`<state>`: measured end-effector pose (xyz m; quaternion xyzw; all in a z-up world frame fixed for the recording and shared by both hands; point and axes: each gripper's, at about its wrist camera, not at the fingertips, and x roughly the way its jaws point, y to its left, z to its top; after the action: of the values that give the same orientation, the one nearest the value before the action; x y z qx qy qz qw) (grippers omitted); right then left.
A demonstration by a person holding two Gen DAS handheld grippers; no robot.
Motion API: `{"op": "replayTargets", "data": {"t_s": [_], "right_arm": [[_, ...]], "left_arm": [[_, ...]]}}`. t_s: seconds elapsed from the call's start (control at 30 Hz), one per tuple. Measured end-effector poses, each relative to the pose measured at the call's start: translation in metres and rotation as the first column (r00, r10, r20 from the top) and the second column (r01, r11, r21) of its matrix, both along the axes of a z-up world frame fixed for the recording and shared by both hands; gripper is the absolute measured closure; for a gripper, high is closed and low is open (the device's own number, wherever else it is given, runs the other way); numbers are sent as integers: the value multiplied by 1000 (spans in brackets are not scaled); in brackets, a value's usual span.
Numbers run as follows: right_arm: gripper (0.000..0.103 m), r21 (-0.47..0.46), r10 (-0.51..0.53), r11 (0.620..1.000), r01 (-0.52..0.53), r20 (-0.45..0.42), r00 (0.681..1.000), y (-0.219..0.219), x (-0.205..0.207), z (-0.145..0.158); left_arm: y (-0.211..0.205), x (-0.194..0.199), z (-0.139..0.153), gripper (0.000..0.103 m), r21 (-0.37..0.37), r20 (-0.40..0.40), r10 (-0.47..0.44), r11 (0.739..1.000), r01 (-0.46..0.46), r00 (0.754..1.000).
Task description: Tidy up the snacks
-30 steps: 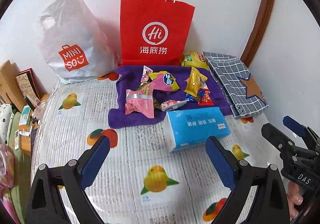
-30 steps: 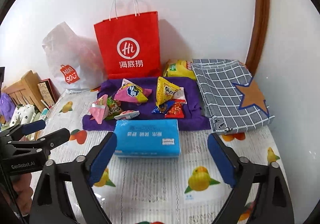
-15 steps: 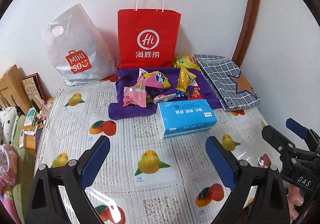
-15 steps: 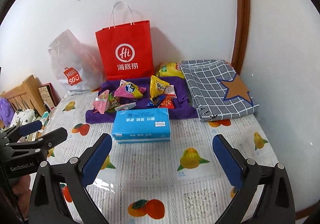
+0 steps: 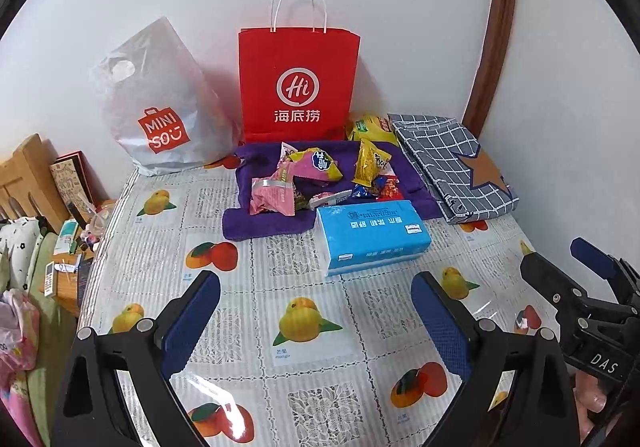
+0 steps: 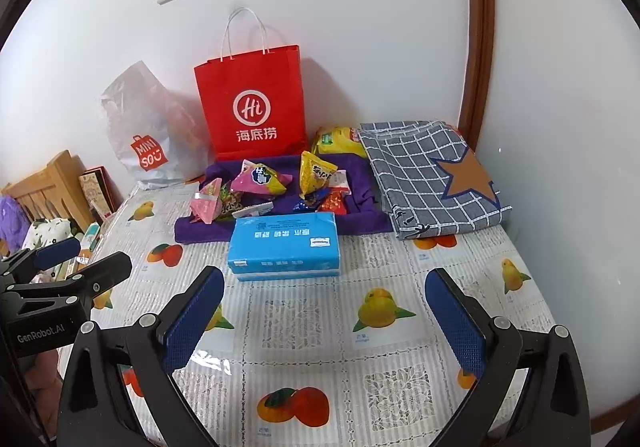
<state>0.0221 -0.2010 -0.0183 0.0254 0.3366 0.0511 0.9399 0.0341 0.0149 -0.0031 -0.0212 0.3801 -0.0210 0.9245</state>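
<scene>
Several snack packets lie in a heap on a purple cloth [image 5: 260,225] at the back of the table: a pink packet [image 5: 272,197], a pink-and-yellow one [image 5: 316,165], a yellow one [image 5: 370,163] and small red ones [image 5: 390,189]. A bigger yellow bag [image 5: 370,125] sits behind them. My left gripper [image 5: 316,283] is open and empty over the tablecloth, well short of the snacks. My right gripper [image 6: 325,277] is also wide open and empty, just in front of the blue tissue pack [image 6: 284,247]. Each gripper shows at the edge of the other's view.
A red paper bag [image 5: 298,87] and a white plastic bag [image 5: 160,107] stand against the wall. A grey checked cloth with a star [image 5: 452,163] lies at the right. The fruit-print tablecloth [image 5: 304,327] covers the table. Wooden furniture and clutter [image 5: 36,183] sit beyond the left edge.
Both grippers have drawn back from the snacks, so more tablecloth shows in front of the tissue pack. The right jaws stand slightly wider. Nothing on the table has moved.
</scene>
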Motion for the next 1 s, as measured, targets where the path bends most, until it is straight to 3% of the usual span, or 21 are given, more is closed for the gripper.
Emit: {"op": "replayTargets", "data": {"t_s": [1.0], "right_arm": [[3,1,-3,1000,3,-4,1000,-1,-2,-3]], "left_arm": [[-2,-3,0,6,-4,-1,-4,1000,4,1000]]}}
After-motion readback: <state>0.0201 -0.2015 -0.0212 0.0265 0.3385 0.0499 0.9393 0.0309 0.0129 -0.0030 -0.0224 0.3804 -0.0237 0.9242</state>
